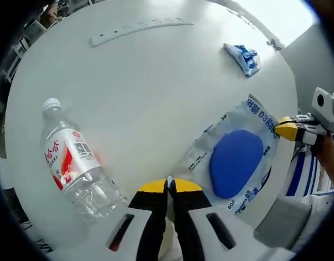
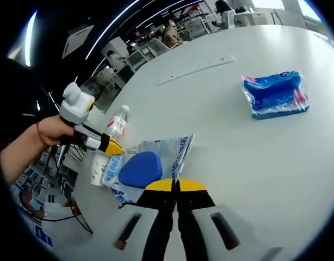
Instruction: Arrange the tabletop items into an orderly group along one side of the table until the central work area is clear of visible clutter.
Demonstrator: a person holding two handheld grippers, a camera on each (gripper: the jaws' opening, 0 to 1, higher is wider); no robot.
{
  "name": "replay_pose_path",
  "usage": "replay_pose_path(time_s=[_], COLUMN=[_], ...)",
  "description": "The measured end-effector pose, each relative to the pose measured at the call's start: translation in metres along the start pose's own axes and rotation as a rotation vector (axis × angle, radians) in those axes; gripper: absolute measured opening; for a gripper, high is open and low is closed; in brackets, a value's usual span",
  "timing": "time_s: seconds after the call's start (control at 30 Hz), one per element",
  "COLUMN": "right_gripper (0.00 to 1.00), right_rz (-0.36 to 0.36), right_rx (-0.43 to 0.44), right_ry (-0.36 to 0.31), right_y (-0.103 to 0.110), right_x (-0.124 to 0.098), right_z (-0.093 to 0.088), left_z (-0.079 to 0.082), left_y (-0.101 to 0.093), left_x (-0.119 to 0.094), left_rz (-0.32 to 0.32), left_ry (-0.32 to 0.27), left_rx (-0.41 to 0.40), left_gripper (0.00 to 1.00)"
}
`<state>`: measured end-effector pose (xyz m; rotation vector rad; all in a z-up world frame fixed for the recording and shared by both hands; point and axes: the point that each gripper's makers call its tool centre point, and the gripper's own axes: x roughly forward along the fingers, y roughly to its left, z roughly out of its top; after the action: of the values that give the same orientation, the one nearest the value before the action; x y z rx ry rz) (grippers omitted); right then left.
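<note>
A clear plastic bag holding a blue oval pad lies near the table edge. My right gripper is shut, with the edge of the bag running into its tips; it enters the left gripper view at the bag's rim as right gripper. My left gripper is shut with nothing between its tips, hovering between the bag and a water bottle lying on its side. A hand holds this left gripper above a paper cup. The bottle lies just beyond it.
A blue wrapped packet rests farther out on the white round table. A long white power strip lies across the far side. Chairs and desks stand beyond the table.
</note>
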<state>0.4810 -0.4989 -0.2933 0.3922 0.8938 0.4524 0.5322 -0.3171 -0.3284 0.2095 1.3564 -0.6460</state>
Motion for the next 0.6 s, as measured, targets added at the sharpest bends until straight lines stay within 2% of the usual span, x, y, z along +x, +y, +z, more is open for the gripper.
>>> replay_pose_path(time_s=[0.6], right_gripper=[0.0], right_rz=[0.005], right_rx=[-0.012], right_ry=[-0.054], right_y=[0.004], right_x=[-0.009], right_z=[0.016], left_z=[0.019], left_y=[-0.002], left_x=[-0.019], left_rz=[0.003], left_ry=[-0.093], left_rx=[-0.012], left_gripper=[0.0])
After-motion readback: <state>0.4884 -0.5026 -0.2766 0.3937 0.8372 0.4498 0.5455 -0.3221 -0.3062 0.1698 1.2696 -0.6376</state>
